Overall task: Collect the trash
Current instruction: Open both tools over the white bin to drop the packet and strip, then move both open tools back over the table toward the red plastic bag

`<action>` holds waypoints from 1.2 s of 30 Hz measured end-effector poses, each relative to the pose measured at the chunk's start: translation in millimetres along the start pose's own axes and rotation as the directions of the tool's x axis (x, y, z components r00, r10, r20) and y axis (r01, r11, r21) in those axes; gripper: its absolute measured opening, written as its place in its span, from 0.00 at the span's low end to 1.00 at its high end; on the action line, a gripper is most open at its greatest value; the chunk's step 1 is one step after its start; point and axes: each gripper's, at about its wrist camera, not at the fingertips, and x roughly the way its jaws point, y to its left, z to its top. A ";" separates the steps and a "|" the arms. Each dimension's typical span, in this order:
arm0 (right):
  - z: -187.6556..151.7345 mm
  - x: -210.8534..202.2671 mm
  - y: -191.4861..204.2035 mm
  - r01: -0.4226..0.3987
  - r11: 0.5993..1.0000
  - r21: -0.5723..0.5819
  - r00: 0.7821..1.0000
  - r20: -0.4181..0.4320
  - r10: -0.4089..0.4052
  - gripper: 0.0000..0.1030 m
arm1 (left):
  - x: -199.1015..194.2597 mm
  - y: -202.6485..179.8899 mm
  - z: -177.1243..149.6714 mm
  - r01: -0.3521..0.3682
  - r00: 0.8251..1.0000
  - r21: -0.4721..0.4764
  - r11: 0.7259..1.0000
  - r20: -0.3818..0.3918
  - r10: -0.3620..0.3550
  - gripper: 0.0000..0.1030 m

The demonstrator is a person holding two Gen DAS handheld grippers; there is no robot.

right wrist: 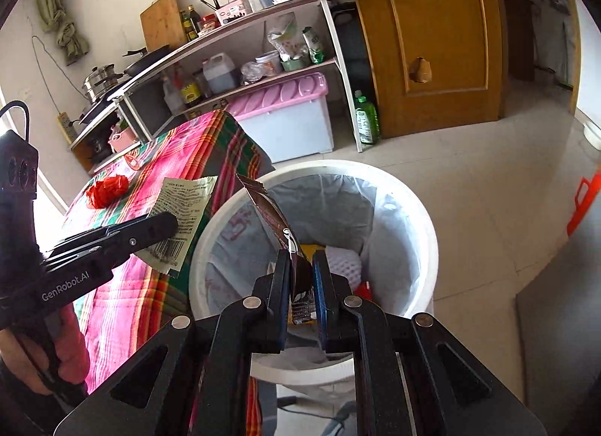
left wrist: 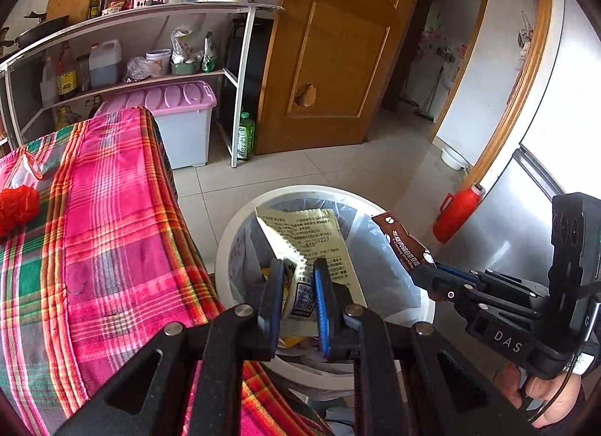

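My left gripper (left wrist: 298, 267) is shut on a pale yellow-green printed wrapper (left wrist: 315, 236) and holds it above the white lined trash bin (left wrist: 240, 218). My right gripper (right wrist: 302, 259) is shut on a brown snack wrapper (right wrist: 272, 218) above the same bin (right wrist: 417, 210). In the left wrist view the right gripper (left wrist: 432, 270) comes in from the right with the brown wrapper (left wrist: 398, 236). In the right wrist view the left gripper (right wrist: 169, 223) holds the pale wrapper (right wrist: 184, 199) over the table's edge. Trash lies in the bin.
A table with a pink plaid cloth (left wrist: 112, 229) stands left of the bin, with a red crumpled item (left wrist: 17, 206) on it. A shelf rack (left wrist: 150, 22), a pink-lidded box (left wrist: 180, 124), a green bottle (left wrist: 246, 135), a wooden door (left wrist: 338, 52) and a red thermos (left wrist: 456, 214) stand around.
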 end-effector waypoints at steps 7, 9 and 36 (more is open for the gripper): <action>-2.3 11.6 -12.5 0.001 1.000 0.025 0.999 -0.038 0.000 0.14 | 21.0 -9.3 0.6 0.021 0.999 -0.009 1.000 -0.050 -0.021 0.17; -2.7 12.9 -13.5 0.011 1.000 0.028 0.999 -0.044 -0.010 0.18 | 23.2 -8.4 0.1 0.023 0.998 -0.012 1.000 -0.058 -0.023 0.18; 3.7 -30.0 56.5 -0.116 0.991 -0.073 0.990 0.071 0.121 0.26 | -68.7 45.1 -17.7 -0.026 0.996 -0.099 0.995 0.086 0.035 0.22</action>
